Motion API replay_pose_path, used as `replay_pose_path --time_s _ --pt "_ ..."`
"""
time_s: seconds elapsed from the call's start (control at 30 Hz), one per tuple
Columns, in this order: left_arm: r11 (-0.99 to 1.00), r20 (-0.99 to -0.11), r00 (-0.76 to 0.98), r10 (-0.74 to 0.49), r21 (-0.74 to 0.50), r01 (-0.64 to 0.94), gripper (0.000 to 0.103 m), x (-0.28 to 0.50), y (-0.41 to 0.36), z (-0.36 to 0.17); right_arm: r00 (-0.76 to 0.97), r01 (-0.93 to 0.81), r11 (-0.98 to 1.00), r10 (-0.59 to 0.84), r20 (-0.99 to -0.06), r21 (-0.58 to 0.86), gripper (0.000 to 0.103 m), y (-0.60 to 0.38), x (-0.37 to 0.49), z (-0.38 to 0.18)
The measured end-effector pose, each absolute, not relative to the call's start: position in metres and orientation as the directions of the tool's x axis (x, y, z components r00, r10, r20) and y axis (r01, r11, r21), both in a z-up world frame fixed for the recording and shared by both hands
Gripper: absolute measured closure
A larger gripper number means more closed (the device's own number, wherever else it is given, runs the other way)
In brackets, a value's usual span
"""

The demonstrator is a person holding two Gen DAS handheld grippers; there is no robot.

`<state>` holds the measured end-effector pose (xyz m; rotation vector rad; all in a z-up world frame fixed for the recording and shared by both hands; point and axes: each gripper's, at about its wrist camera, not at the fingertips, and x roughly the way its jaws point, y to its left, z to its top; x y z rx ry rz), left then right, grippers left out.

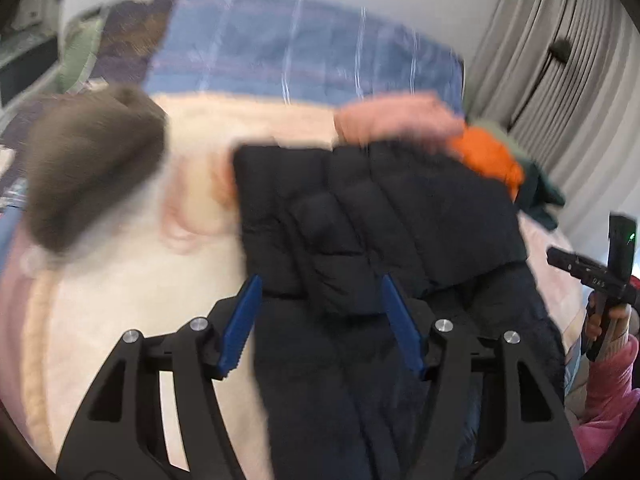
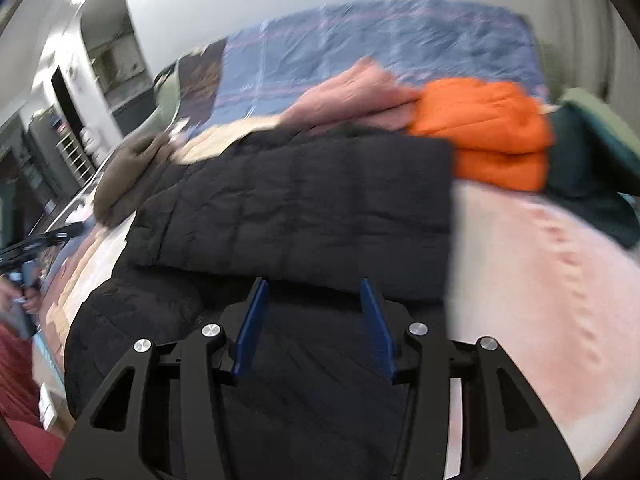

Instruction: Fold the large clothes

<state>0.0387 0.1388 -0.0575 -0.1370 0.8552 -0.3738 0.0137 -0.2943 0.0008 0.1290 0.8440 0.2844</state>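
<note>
A black quilted puffer jacket (image 1: 360,208) lies on the bed, its upper part folded over its lower part. In the left wrist view my left gripper (image 1: 320,284) hangs over the jacket's near left side. Its blue pads (image 1: 244,320) stand apart and do not press on the cloth. In the right wrist view the jacket (image 2: 300,200) fills the middle. My right gripper (image 2: 314,284) is open above the jacket's near edge, and its blue pads (image 2: 376,328) are clear of the fabric. Both views are blurred.
A pink garment (image 2: 352,92), a folded orange jacket (image 2: 488,132) and a dark green garment (image 2: 580,160) lie behind the black jacket. A brown garment (image 1: 92,160) lies to the left. A blue plaid blanket (image 1: 300,60) covers the far bed, with grey curtains (image 1: 560,60) at right. A pink-sleeved hand (image 1: 608,320) holds the other tool.
</note>
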Motion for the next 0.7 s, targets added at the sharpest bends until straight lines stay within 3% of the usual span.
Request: replay_pose_path --time_s 0.1,0.13,0.17,0.2,0.43,0.57,0.7 --pt "0.925 -0.776 0.505 -0.378 -0.299 0.234 0.043 0.075 0.120 -0.095 0.584 -0.204 0.947 0.321 -0.745 0.247 0.054 -0.272 0.040 -0.020" --pt "0.926 -0.785 0.492 -0.377 -0.301 0.229 0.062 0.082 0.115 -0.103 0.573 -0.206 0.945 0.327 -0.751 0.254 0.054 -0.269 0.046 -0.024" --pt "0.923 -0.790 0.480 -0.382 -0.303 0.236 0.090 0.090 0.109 -0.108 0.567 -0.205 0.945 0.328 -0.756 0.256 0.054 -0.270 0.048 -0.028" --pt "0.918 -0.782 0.483 -0.394 -0.308 0.250 0.094 0.091 0.106 -0.108 0.562 -0.201 0.947 0.322 -0.762 0.253 0.054 -0.269 0.051 -0.031" --pt "0.942 -0.620 0.709 -0.336 -0.217 0.256 0.094 0.102 0.111 -0.035 0.582 -0.167 0.958 0.287 -0.761 0.233 0.054 -0.285 0.065 -0.031" --pt "0.967 -0.684 0.686 -0.249 -0.145 0.207 0.093 0.125 0.114 -0.052 0.608 -0.168 0.962 0.274 -0.745 0.217 0.054 -0.281 0.066 -0.030" --pt "0.978 -0.770 0.605 -0.203 -0.132 0.160 0.091 0.131 0.118 -0.107 0.581 -0.204 0.947 0.321 -0.747 0.248 0.055 -0.277 0.066 -0.040"
